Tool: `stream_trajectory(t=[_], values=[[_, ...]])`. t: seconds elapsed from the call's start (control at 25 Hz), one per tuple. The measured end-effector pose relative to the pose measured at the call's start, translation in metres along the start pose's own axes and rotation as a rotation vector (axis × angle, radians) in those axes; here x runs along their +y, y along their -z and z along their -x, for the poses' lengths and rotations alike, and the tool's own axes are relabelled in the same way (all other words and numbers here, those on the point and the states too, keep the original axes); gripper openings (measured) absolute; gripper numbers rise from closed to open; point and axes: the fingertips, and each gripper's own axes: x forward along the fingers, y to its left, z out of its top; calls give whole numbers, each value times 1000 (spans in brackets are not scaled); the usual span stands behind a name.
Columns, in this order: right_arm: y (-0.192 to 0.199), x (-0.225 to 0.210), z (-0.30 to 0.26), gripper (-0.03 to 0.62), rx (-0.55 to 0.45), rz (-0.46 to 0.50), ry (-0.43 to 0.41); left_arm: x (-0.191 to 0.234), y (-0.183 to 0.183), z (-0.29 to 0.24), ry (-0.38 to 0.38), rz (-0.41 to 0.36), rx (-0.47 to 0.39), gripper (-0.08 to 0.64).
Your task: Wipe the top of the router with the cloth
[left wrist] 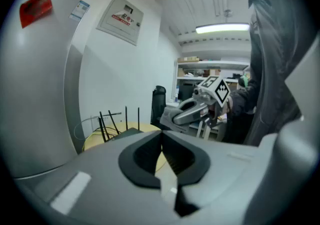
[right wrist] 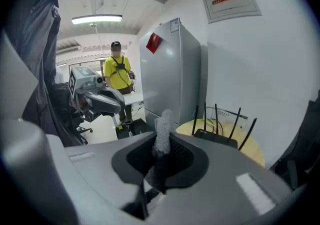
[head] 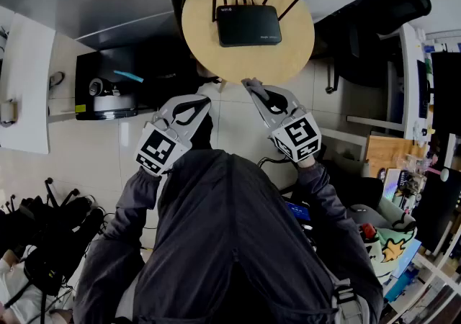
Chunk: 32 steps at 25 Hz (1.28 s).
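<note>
The router [head: 248, 25] sits on a round wooden table [head: 216, 63], toward the edge far from the person, with its black antennas standing up along its back side. Its top is bare; neither gripper touches it.

The person in the grey jacket [head: 230, 243] stands at the near edge of the table and holds both grippers out in front, short of the router. The right gripper [right wrist: 162, 140] is clamped on the cloth [right wrist: 164, 119], a grey fuzzy strip that stands up from between the jaws. From the head view its tip reaches about to the near edge of the table, well apart from the router. The left gripper [left wrist: 161, 135] has its jaws pressed together with nothing between them. It is beside the right one and a little further back from the table, over the pale floor [head: 94, 150].

A tall grey fridge [right wrist: 170, 69] stands just beside the table. Past it, farther back in the room, another person in a yellow shirt [right wrist: 118, 76] stands near a desk.
</note>
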Motion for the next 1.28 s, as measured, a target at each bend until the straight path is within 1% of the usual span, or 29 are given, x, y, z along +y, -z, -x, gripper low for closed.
stream_trajectory(t=[0.12,0.24,0.44,0.52,0.64,0.8,0.96,1.12,1.2,1.28], values=[[-7,-36,-50,38,49,24,-16,44,-8,-12,11,-21,4,-9],[-8,-74,-99,38,101,33,-27,75,-13,-22,26,-34,13,-9],[0,-129,-173,38,207,44,-57,104,-13,-29,12,13,17,-9],[6,-147,-200,38,254,67,-70,113,-12,-30,-1,31,20,-9],[16,-169,-240,38,321,115,-100,126,-13,-32,-26,38,28,-9],[35,-192,-281,38,407,152,-129,134,-17,-34,-62,38,44,-9],[46,-209,-310,38,466,201,-153,137,-20,-37,-108,60,56,-9],[61,-215,-331,38,517,264,-172,139,-16,-39,-158,90,77,-9],[72,-213,-332,38,541,268,-189,141,-15,-39,-183,108,82,-9],[81,-203,-327,38,547,264,-222,145,-14,-40,-203,124,83,-9]])
